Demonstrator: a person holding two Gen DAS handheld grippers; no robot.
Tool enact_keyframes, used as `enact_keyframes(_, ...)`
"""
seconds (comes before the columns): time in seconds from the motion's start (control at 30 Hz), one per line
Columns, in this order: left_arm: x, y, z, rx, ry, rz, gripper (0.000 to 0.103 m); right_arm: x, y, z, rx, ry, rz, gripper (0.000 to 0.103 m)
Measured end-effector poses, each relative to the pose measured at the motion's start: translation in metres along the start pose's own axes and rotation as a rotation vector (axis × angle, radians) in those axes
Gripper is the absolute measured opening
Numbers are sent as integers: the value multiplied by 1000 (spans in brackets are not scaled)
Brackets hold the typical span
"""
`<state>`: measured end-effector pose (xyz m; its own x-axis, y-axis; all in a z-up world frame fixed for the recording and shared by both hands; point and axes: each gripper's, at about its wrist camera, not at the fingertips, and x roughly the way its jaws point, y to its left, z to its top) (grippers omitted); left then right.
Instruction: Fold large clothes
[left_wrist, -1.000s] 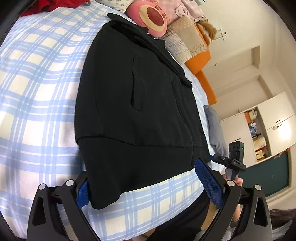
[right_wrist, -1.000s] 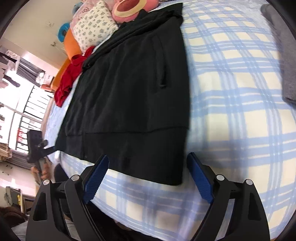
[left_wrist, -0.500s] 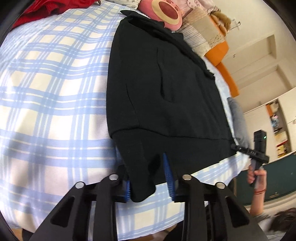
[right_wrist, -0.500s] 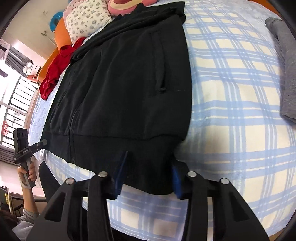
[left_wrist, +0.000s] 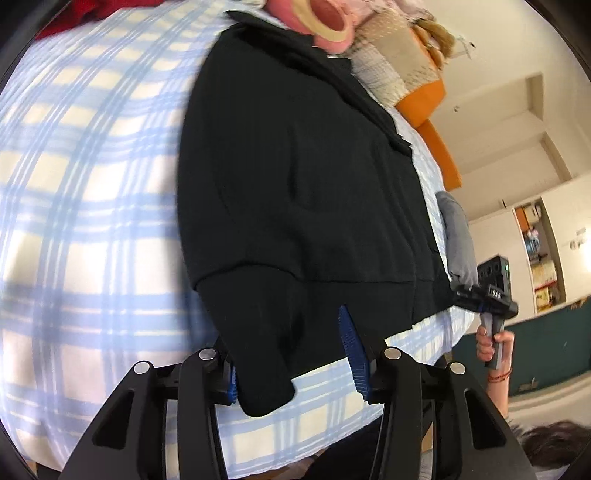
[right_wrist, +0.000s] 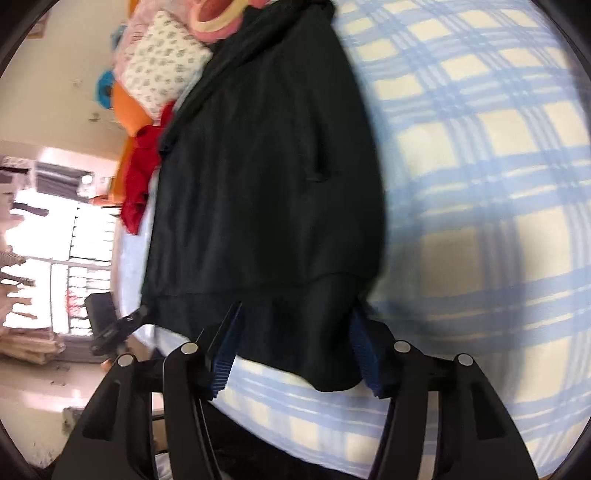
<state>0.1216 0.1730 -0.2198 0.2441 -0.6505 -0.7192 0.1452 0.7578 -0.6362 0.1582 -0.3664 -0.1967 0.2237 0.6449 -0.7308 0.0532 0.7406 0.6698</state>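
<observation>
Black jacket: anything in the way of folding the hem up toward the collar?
Nothing visible. Both grippers, left and right, straddle the black jacket hem corners. The pink plush and pillows sit beyond the collar.

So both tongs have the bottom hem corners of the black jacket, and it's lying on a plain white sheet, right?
Not plain white: both wrist views show a blue-and-cream checked sheet. The rest holds: left tongs and right tongs each straddle a bottom hem corner of the black jacket.
</observation>
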Motion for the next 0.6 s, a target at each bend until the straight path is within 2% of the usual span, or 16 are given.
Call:
enact_keyframes(0.03,2,-3,1,18,6,18,45,3,2,1,-5,3,-14,55)
enact_keyframes(0.1,8,1,3,-4,24,37,32,11,0,1,-4,20,-35,55)
enact_keyframes(0.13,10,4,3,-19,30,31,28,12,-1,1,-9,22,-46,55)
enact_keyframes(0.17,11,8,4,-32,30,28,23,12,-1,0,-19,18,-72,44)
enact_keyframes(0.23,11,16,3,-64,28,-6,21,8,-1,-3,-38,9,-126,30)
enact_keyframes(0.27,10,18,3,-77,25,-19,20,6,-3,-4,-35,2,-145,17)
enact_keyframes(0.47,-3,1,6,-36,-11,-21,14,1,-1,-8,-49,-27,-140,9)
enact_keyframes(0.6,-22,-26,16,8,-63,-65,13,-13,17,-9,-66,-65,-73,8)
